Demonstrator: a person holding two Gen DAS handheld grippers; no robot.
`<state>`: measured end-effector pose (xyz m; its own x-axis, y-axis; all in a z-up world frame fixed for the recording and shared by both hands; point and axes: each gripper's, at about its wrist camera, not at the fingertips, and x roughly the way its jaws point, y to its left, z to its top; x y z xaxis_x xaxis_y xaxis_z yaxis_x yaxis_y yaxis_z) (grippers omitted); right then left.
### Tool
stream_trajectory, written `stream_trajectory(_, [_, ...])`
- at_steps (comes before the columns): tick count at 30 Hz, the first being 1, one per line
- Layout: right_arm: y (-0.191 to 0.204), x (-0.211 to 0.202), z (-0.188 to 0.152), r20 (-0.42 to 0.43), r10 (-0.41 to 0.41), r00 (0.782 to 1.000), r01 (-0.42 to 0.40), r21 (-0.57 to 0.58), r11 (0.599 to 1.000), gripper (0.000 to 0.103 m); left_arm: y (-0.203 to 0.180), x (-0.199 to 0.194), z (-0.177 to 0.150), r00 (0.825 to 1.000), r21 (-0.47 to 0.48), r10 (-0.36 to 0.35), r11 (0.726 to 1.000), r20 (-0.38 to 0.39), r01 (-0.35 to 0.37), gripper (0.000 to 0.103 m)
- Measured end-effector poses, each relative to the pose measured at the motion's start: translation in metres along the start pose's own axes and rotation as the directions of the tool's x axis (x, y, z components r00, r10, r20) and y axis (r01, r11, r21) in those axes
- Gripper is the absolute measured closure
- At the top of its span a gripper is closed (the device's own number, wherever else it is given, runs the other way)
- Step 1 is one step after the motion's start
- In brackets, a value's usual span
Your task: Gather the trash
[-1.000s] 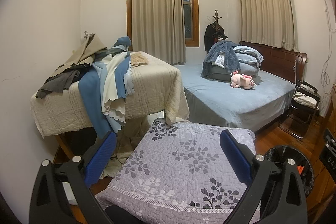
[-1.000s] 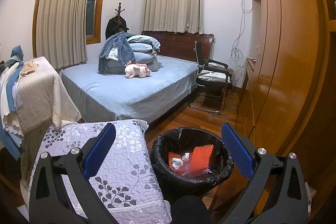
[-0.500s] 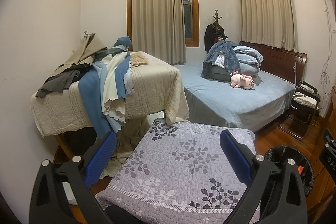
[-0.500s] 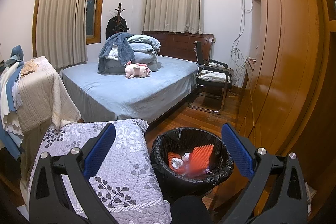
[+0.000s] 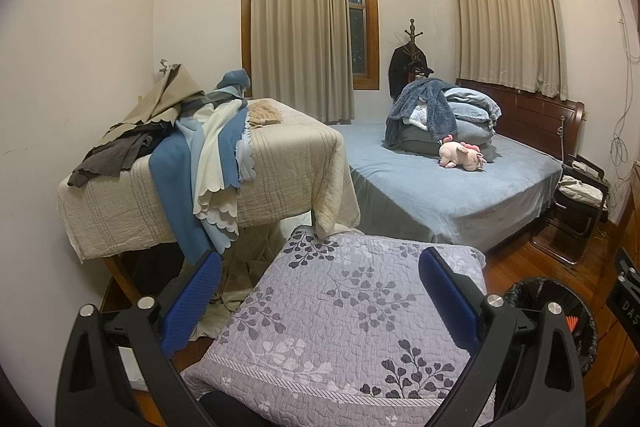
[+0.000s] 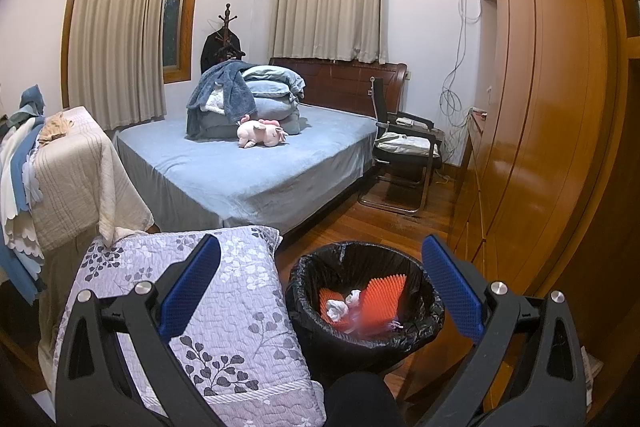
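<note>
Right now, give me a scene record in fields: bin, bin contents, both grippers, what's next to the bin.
bin: black-lined trash bin on the wood floor, upright
bin contents: orange ridged piece, white crumpled paper
left gripper: jaws open, empty, over the quilted cushion
right gripper: jaws open, empty, above the bin
beside bin: cushion on one side, wardrobe on the other

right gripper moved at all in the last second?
No. In the right wrist view the trash bin sits between the right gripper fingers exactly as before, bed unshifted.
</note>
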<state>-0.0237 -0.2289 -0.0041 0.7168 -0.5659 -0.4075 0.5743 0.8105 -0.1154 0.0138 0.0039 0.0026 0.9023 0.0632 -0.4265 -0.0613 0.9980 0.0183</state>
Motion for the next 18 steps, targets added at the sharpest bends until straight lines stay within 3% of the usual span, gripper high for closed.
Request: stream_trajectory(18, [0.0013,0.0004,-0.002,-0.006,0.0,1.0,0.0,-0.004,1.0,0.005,-0.0001,-0.0004,-0.0002,1.0,0.0,0.001,1.0,-0.001,-0.001,0.006])
